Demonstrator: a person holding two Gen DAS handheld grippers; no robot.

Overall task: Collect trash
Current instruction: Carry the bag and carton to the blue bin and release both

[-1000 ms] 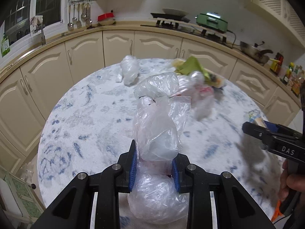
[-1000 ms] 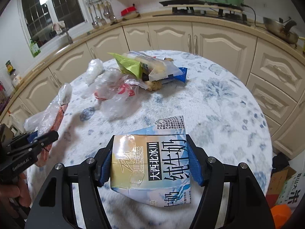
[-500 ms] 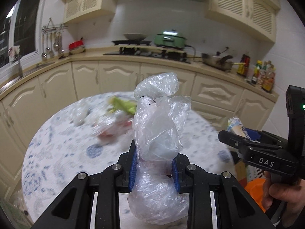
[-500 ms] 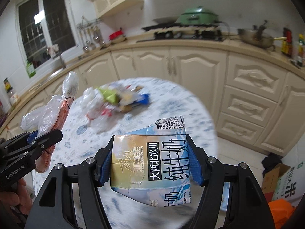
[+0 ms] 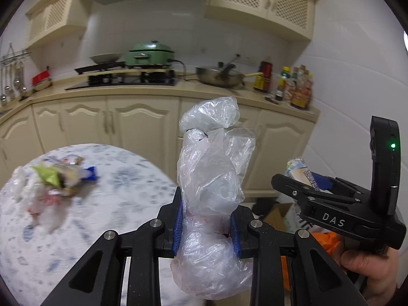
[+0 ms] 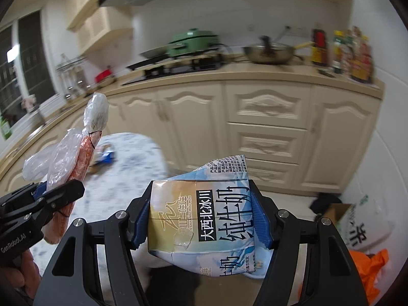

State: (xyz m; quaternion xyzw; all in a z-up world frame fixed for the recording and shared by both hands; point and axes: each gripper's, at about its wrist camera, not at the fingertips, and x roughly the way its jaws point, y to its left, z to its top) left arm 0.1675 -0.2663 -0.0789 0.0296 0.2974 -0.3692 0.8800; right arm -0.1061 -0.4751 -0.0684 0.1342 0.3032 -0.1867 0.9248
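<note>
Plastic bag clamped upright between left gripper jaws; milk carton gripped between right gripper jaws.

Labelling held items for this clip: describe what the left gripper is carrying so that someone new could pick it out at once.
Start at the round marbled table before the cream kitchen cabinets, then look to the left gripper raised beside it. Between its blue fingers stands a crumpled clear plastic bag, pinched at its waist. Unlike the printed milk carton in the right gripper, it is see-through and shows something orange-red inside.
</note>
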